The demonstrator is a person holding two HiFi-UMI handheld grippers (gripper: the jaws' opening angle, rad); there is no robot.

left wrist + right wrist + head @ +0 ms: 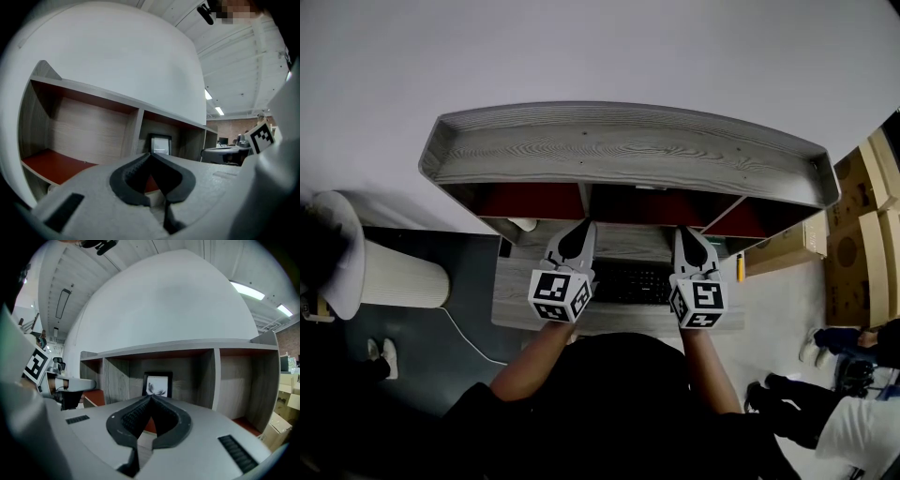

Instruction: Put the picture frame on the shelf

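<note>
- Wood-grain shelf (628,150): three red-floored compartments under a grey top.
- Left gripper (579,228) and right gripper (685,232): jaws pressed together, holding nothing, both outside the shelf.
- Frame (157,384): upright at the back of the middle compartment. Probable risk: a forward nudge from either gripper would topple it.

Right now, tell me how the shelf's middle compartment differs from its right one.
The middle compartment holds an upright picture frame; the right compartment shows nothing inside. The middle one sits straight ahead of the right hand-held gripper, the right one off to its side. Both have grey wood-grain walls and red floors.
</note>
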